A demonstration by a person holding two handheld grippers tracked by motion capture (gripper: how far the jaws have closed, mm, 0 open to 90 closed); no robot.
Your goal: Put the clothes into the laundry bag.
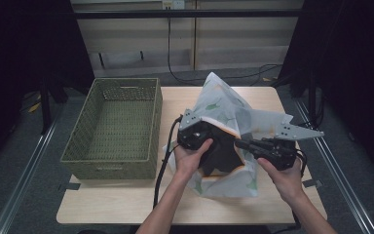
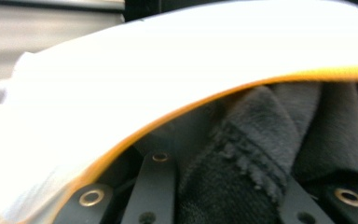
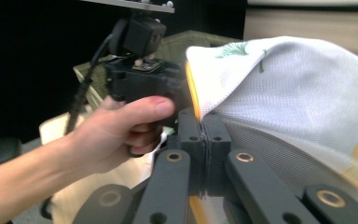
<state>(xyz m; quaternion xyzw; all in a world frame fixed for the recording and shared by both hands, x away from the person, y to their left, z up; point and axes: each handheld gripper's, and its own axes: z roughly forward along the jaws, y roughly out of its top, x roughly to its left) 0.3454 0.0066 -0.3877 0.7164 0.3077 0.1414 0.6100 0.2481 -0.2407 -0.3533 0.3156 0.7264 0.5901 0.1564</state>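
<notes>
A white mesh bag point(image 1: 224, 105) with green leaf print and an orange-trimmed opening point(image 2: 214, 100) lies on the wooden table point(image 1: 126, 200). A dark grey plush cloth point(image 1: 221, 156) sits in the bag's mouth. My left gripper point(image 1: 209, 141) reaches into the opening, its jaws closed on the bunched cloth point(image 2: 242, 163) under the white bag wall point(image 2: 168, 70). My right gripper point(image 1: 238, 145) is shut on the bag's orange edge point(image 3: 193, 93) and holds the mouth up. The bag's mesh point(image 3: 284, 88) drapes to the right of the jaws, and a hand point(image 3: 121, 130) grips the other gripper beyond them.
A green woven basket point(image 1: 80, 126) stands on the left half of the table, close beside the left hand. Black cables trail from both grippers. Bare table runs along the front edge. Dark curtains and a metal rail point(image 1: 24, 180) flank the table.
</notes>
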